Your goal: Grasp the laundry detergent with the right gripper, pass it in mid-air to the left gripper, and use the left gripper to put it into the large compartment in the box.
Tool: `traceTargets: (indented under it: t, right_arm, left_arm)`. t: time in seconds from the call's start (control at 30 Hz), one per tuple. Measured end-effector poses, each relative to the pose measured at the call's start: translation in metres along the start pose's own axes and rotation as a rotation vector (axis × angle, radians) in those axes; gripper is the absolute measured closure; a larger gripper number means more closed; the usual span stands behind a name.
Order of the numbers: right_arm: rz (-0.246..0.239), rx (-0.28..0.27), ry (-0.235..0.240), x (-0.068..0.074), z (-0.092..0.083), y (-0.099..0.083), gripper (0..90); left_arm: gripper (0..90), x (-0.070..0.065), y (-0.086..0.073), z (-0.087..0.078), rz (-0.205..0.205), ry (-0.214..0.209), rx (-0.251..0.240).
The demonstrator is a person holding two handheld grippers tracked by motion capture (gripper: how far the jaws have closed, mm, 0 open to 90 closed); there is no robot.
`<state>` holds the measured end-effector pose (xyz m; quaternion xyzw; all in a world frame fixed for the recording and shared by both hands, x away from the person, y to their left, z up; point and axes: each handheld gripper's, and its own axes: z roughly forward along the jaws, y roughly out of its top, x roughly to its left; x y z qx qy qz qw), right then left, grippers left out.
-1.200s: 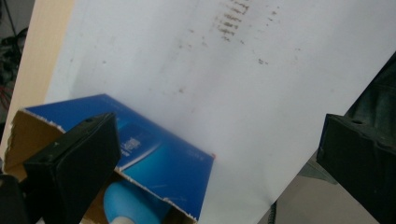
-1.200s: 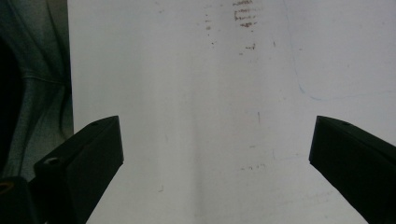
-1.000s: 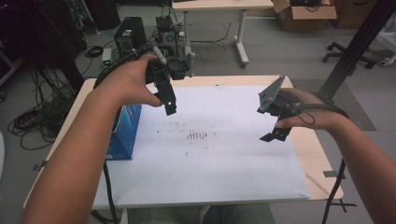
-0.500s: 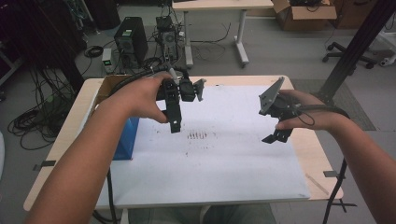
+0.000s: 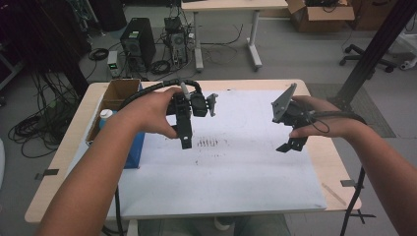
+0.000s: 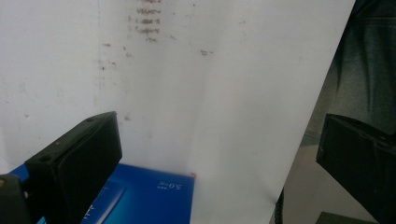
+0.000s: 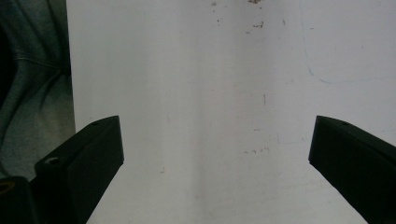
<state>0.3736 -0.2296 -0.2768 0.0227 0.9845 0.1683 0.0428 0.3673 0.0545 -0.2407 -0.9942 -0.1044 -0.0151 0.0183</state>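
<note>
Landmark: white sheet (image 5: 236, 162), flat on the counter (image 5: 329, 162) and covering most of it, with a patch of small dark marks (image 5: 206, 143) near its middle.

Left gripper (image 5: 186, 140): held in the air above the sheet, just left of the dark marks, tips pointing down. Jaws wide apart with nothing between them. In the left gripper view, the sheet and a blue box (image 6: 144, 198) lie between the jaws.

Right gripper (image 5: 291, 145): held in the air over the right part of the sheet, grey plate uppermost, jaws spread wide and empty. Judged a waiting pose, both tools raised and ready, neither committed to a grasp.

Blue box (image 5: 134, 150): at the sheet's left edge, the nearest object to the left gripper and the likely object of the work. It lies just below a cardboard box (image 5: 115, 101), which holds a white-capped item (image 5: 104, 114).

Hard to make out: the left forearm covers most of the blue box; its print is too small to read. The contents of the cardboard box are mostly hidden.
</note>
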Motion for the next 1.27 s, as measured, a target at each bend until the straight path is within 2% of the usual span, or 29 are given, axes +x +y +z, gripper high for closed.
traceTargets:
  t: [0.17, 0.57, 1.27]
  right_arm:
    - [0.000, 0.029, -0.001, -0.007, -0.003, 0.001, 3.2]
    - [0.012, 0.051, 0.000, -0.021, -0.005, 0.001, 3.3]
    - [0.006, 0.035, -0.005, -0.020, -0.008, 0.001, 3.3]
  left_arm:
    - [0.5, 0.002, -0.002, -0.001, -0.013, 0.003, -0.006]
    - [0.6, 0.012, -0.008, -0.004, -0.017, 0.010, -0.034]
    - [0.7, 0.011, -0.007, -0.009, -0.026, 0.011, -0.032]
